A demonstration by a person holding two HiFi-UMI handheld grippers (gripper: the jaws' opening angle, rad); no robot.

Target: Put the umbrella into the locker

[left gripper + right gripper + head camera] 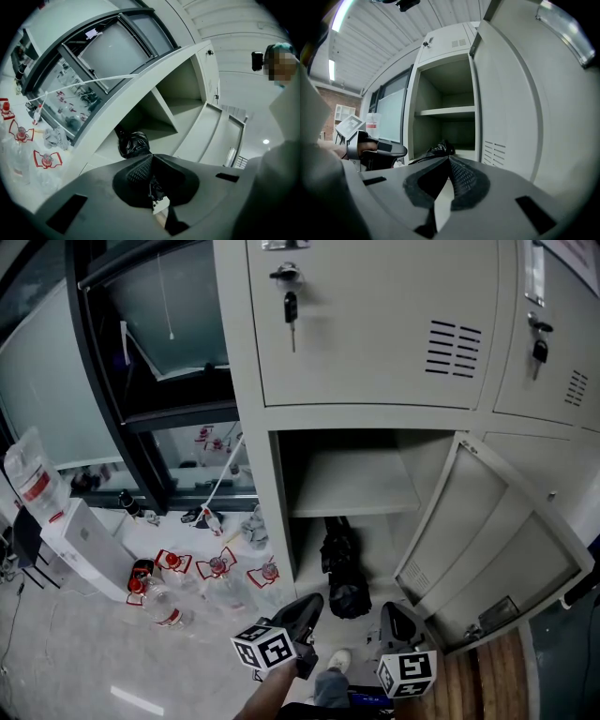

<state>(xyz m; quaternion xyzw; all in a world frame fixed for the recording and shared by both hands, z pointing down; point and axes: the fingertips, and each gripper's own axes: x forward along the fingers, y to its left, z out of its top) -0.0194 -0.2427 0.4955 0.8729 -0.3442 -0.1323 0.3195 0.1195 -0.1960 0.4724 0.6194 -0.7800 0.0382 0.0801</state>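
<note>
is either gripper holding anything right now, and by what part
Nothing is held. The left gripper and the right gripper both have their jaws together and empty. The umbrella lies apart from both, in the lower compartment of the locker.

**Legible text:** none in any view.

**Markers:** the left tongs (pixel 309 604) bear a cube (pixel 267 649) faced with black-and-white square patterns, which are not lettering. The right tongs (pixel 394 610) bear a like cube (pixel 408 674).

**Labels:** red-and-white labels on the bottles (pixel 167 607) on the floor, and a small plate (pixel 497 613) on the locker door (pixel 511 540), are too small to read.
</note>
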